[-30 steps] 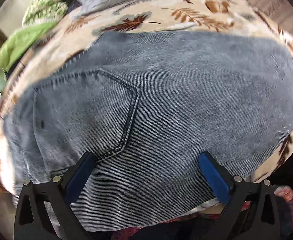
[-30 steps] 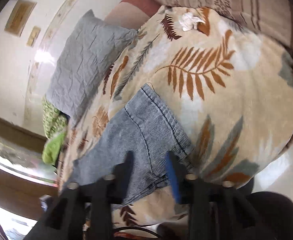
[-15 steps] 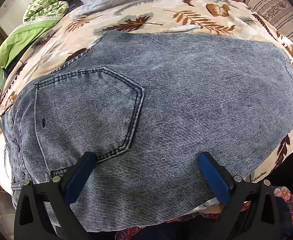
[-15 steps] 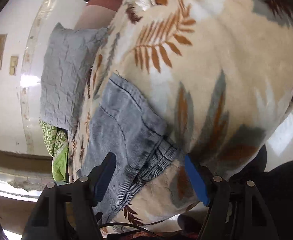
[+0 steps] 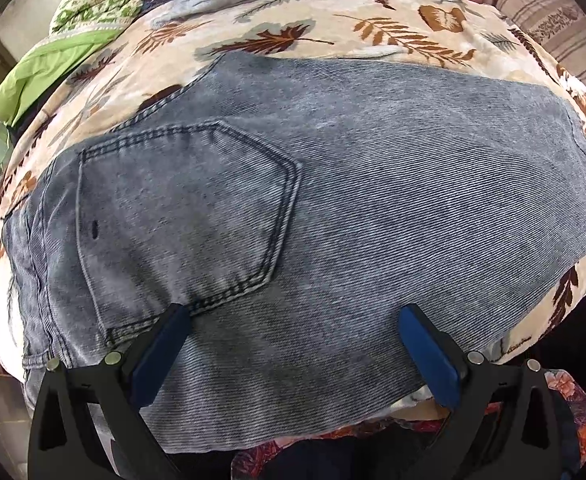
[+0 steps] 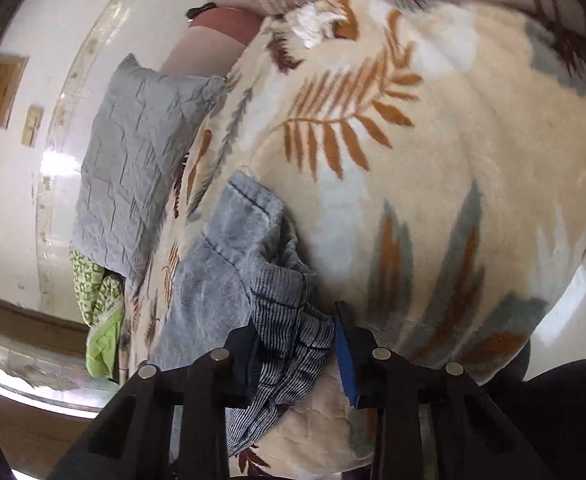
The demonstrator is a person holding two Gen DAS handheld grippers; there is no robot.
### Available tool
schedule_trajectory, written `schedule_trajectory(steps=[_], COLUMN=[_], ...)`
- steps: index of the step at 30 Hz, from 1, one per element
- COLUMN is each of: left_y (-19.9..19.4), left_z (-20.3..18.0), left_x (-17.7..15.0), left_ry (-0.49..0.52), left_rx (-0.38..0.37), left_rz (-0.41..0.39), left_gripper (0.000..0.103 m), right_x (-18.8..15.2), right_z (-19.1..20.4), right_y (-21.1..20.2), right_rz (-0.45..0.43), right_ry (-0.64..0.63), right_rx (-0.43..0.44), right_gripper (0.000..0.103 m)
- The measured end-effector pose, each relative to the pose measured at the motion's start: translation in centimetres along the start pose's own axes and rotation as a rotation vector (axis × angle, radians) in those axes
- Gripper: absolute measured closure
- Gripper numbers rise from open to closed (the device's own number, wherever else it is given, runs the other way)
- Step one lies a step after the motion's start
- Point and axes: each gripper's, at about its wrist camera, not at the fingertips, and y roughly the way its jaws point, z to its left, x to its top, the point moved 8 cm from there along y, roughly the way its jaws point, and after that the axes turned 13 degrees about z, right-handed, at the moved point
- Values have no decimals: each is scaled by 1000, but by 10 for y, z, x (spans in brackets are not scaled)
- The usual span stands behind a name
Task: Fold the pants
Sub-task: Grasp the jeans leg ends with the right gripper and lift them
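Note:
Grey-blue denim pants lie spread flat on a leaf-print blanket, back pocket facing up. My left gripper hovers open over the near part of the pants, its blue pads wide apart with flat cloth under them. In the right wrist view, the leg end of the pants is bunched up at the blanket's near edge. My right gripper is closing on that bunched hem, and the folds fill the gap from pad to pad.
A grey pillow and a green patterned cloth lie at the head of the bed. A striped cushion sits at the far right. The blanket falls away at the bed's edge, with a white wall beyond.
The right gripper's jaws have narrowed from wide open onto the pants' hem, which is now bunched up between them. The left gripper stays open over the pants.

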Motion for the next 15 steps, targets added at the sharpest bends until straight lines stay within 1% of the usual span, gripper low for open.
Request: schedule_trajectory(steps=[3, 6, 10, 13, 15], left_y=[-4, -13, -24, -32, -33], left_z=[9, 19, 31, 42, 47], left_x=[-1, -1, -2, -5, -6], left_ry=[-24, -48, -60, -73, -83], left_rx=[-17, -43, -58, -65, -67], left_rz=[-1, -18, -42, -57, -62], left_gripper=[0, 0, 0, 0, 0], right_x=[-1, -9, -31, -52, -69], right_z=[32, 70, 119, 149, 168], right_y=[-12, -18, -8, 11, 27], right_rz=[-36, -51, -21, 21, 50], right_ry=[-110, -230, -359, -442, -512], right_rx=[-23, -50, -55, -61, -82], right_gripper=[70, 70, 70, 70, 70])
